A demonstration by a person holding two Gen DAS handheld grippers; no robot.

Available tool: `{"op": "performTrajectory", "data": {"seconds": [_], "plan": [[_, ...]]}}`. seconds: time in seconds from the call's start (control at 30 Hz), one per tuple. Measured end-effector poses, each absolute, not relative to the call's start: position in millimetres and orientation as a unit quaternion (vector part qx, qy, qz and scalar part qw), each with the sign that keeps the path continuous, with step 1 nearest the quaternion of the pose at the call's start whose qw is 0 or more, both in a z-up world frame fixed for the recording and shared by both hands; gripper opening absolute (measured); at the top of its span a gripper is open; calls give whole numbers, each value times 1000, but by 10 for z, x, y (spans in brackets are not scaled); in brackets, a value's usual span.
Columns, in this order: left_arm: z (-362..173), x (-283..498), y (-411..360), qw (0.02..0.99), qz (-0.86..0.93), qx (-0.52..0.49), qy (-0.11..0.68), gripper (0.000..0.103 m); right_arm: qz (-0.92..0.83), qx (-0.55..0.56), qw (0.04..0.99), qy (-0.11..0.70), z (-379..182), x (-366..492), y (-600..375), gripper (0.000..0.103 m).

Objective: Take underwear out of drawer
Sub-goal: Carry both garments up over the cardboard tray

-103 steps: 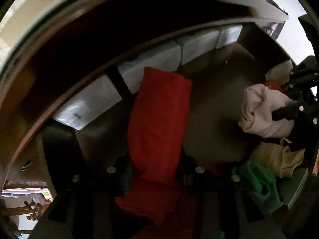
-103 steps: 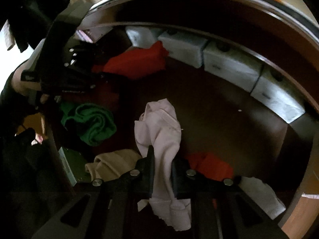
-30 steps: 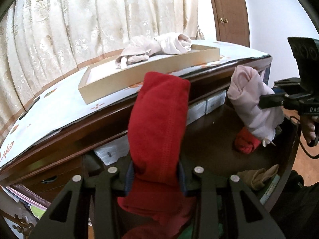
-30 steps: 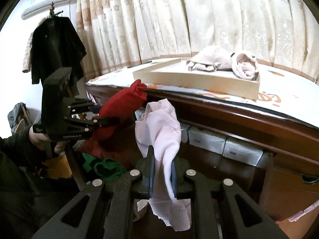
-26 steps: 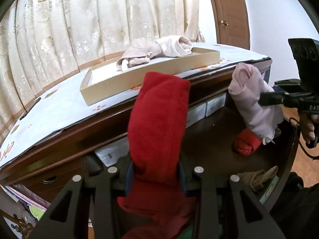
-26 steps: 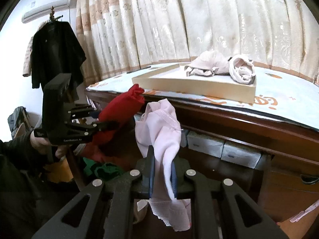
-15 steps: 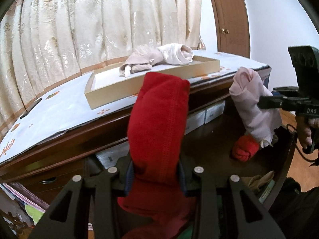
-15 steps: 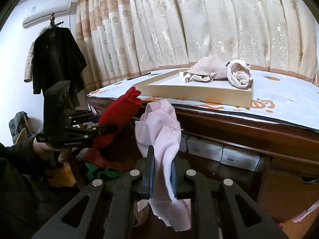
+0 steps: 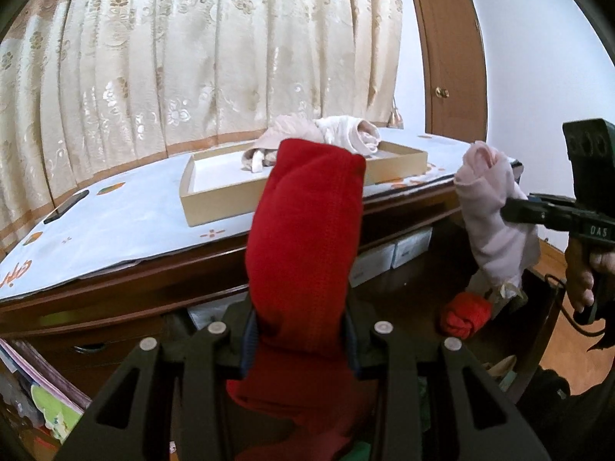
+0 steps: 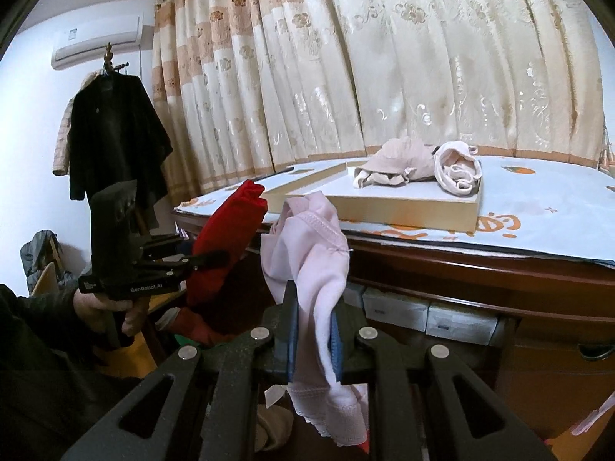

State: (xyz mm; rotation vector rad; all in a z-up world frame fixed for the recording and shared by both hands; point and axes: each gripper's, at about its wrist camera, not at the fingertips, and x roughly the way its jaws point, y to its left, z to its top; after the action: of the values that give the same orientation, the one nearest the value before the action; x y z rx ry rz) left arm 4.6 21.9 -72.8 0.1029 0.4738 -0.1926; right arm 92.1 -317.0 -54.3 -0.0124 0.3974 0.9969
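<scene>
The left gripper (image 9: 300, 340) is clamped on a red garment (image 9: 305, 238) that fills the frame's centre; the right gripper (image 10: 313, 340) is clamped on a pale pink garment (image 10: 307, 242), likewise centred. Both pieces are held above the open drawer (image 9: 534, 357), at lower right in the left view, where a red bundle (image 9: 463, 313) lies. The carry step appears to be in hand. Next, a set-down is called for, presumably in the shallow tray (image 10: 403, 207) on the dresser top (image 9: 134, 219), where two pale garments (image 10: 419, 167) lie.

Right gripper (image 10: 313, 330) clamps pink underwear (image 10: 311, 253); at nine o'clock, left gripper (image 10: 215, 258) grips red underwear (image 10: 226, 238).
</scene>
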Motion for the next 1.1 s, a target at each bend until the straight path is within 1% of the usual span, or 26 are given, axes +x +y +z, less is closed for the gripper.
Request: {"op": "performTrajectory", "data": {"seconds": [0.3, 0.4, 0.8, 1.1], "plan": [[-696, 30, 245, 969, -93, 33, 228, 34, 466, -2, 864, 190, -524, 910, -3181, 15], [-656, 8, 250, 970, -93, 28, 223, 34, 463, 17, 865, 191, -474, 888, -3218, 15], [-442, -22, 262, 974, -98, 15, 203, 34, 459, 37, 873, 160, 34, 850, -3429, 15], [-214, -30, 323, 977, -100, -10, 189, 34, 463, 66, 866, 177, 204, 830, -3395, 15]]}}
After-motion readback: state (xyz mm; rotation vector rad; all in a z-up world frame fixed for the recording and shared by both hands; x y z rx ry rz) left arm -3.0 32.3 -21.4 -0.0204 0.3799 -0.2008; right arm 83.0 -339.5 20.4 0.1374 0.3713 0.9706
